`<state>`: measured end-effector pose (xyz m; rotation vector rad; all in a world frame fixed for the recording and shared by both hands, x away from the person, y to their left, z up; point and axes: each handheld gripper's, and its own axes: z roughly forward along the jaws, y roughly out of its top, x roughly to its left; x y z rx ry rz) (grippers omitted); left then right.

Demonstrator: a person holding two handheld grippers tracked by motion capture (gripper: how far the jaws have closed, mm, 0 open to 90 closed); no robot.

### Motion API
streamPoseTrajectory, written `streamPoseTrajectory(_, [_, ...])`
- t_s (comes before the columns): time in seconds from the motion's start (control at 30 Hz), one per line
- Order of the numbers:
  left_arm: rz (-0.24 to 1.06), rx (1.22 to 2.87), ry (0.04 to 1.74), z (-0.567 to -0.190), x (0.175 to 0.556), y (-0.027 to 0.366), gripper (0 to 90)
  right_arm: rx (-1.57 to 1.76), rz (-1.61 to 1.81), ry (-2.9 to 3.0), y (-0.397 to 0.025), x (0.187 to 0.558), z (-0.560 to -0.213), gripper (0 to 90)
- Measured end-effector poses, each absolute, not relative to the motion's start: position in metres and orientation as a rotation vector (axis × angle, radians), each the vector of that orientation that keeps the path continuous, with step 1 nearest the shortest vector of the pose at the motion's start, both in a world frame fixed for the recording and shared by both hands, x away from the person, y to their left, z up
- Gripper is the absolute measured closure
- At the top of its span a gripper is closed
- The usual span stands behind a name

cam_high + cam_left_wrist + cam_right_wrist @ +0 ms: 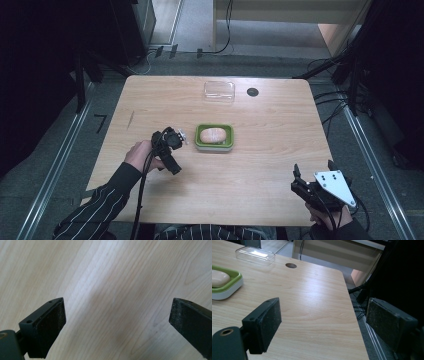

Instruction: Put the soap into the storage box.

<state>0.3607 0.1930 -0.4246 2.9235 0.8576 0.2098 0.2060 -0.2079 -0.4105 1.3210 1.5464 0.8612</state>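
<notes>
One green soap dish (215, 143) sits at the centre of the high view, holding one pale bar of soap (213, 134). One clear plastic lid (219, 91) lies above it in the frame, near the table's (270, 165) far edge, with one dark round hole (252, 92) just to its right. Two grippers are in sight. The left gripper (183, 136) hangs left of centre, just beside the dish's left rim, its jaws spread wide over bare wood in its own view with nothing between them. The right gripper (296, 174) sits at the lower right of the frame by the table's corner, well apart from the dish, its jaws likewise wide apart and empty.
</notes>
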Motion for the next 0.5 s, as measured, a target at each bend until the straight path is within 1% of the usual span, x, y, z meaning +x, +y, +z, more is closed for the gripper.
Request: streamPoseTrajectory(0.5, [0.212,2.896,0.957,-0.436,0.339,0.226,1.3,1.317,0.876,1.553,-0.206,0.209,-0.41,13.6])
